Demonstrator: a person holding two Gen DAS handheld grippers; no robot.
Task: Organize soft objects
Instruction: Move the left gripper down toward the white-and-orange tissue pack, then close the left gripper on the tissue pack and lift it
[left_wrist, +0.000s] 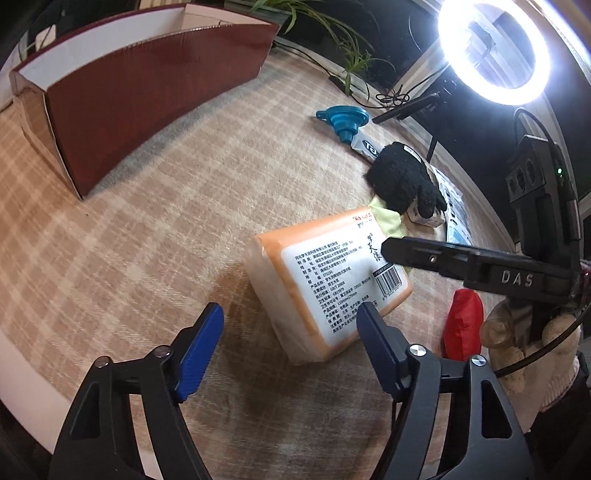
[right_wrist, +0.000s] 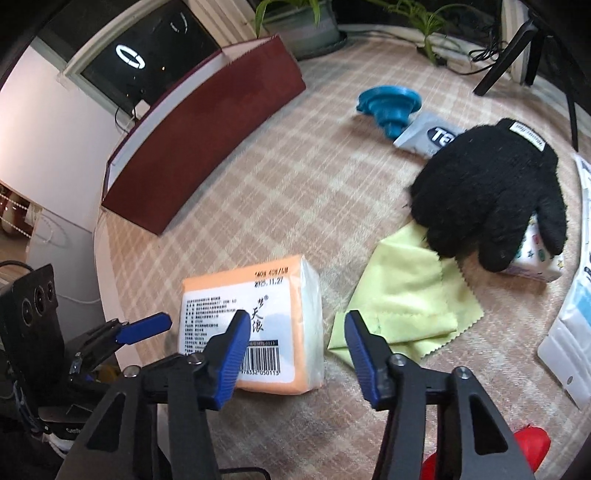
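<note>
The left gripper (left_wrist: 290, 317) is spread wide and holds nothing; its blue fingertips (left_wrist: 201, 350) hover just above the plaid tablecloth (left_wrist: 166, 206), with the near corner of the orange tissue pack (left_wrist: 325, 284) between them. The right gripper (right_wrist: 297, 332) is likewise spread and empty, positioned over the near end of the same pack. The pack lies flat, label side up, near the centre of the cloth. Just beside it lies a yellow-green cloth (right_wrist: 410, 295). A black glove (right_wrist: 487, 188) rests partly on that cloth and on a small patterned tissue packet (right_wrist: 535, 254). A blue funnel (right_wrist: 388, 107) and a grey packet (right_wrist: 428, 136) lie beyond the glove. A dark red box (left_wrist: 147, 96) stands well apart at the far left.
</note>
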